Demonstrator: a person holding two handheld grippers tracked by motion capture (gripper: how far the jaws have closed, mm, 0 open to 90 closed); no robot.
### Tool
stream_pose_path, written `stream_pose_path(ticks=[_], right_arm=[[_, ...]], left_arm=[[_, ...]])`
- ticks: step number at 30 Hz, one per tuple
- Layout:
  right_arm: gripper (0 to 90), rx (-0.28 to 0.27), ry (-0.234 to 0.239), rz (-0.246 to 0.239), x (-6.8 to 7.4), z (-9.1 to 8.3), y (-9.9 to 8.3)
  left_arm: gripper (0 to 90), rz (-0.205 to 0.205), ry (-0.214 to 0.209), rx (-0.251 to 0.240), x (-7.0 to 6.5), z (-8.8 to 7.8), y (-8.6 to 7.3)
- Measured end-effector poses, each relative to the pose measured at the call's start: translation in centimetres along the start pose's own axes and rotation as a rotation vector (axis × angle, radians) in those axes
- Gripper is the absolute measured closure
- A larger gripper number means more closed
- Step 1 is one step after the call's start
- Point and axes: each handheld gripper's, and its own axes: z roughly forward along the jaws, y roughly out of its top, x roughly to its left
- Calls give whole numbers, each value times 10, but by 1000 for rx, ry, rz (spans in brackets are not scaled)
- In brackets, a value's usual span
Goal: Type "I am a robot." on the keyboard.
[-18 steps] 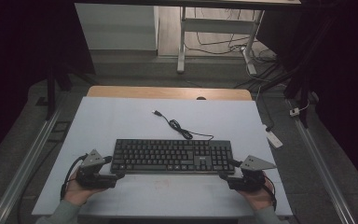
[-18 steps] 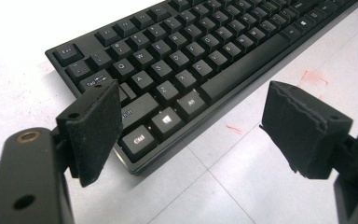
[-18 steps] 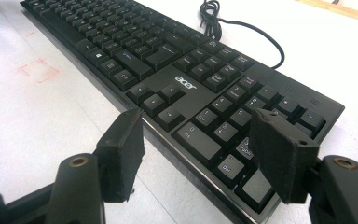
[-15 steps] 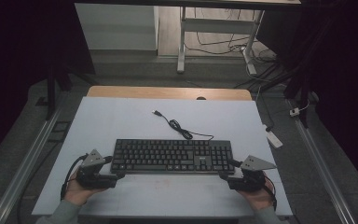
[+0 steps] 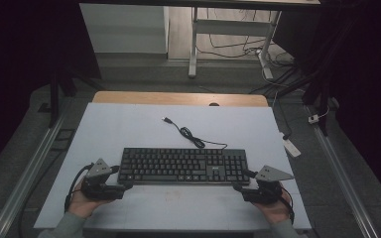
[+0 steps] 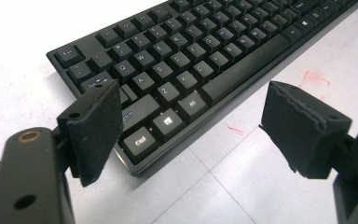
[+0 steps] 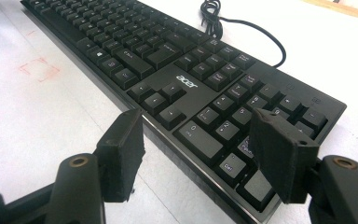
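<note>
A black keyboard lies flat on the white table, its cable curling away toward the far side. My left gripper stands open at the keyboard's front left corner. That corner lies between the pads of the left gripper, which do not press on it. My right gripper is open at the front right corner. One of its pads hangs over the number keys and the other stands before the front edge of the keyboard. Nothing is gripped by the right gripper.
Faint red marks show on the table in front of the keyboard. A wooden strip borders the far edge. A white power strip lies on the floor to the right. Metal rails run along both sides.
</note>
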Motion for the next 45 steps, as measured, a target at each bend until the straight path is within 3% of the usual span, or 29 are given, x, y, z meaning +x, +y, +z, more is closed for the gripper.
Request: stream_pose_path(ticks=[16,30,39,41,45], right_arm=[[372,-8,-4,1,3,4,5],[459,-31,55,-8,13,15,17],[657,-28,74,-24,20,20,25],[779,-33,83,-29,21,21,28],[888,-30,92,-33,22,22,32]], left_arm=[[220,-17,13,-1,0,0,2],[276,-30,-8,-20,0,-1,5],[319,-45,1,-40,1,-4,5],[321,-43,1,-38,1,-4,5],[326,-41,1,-39,1,-4,5]])
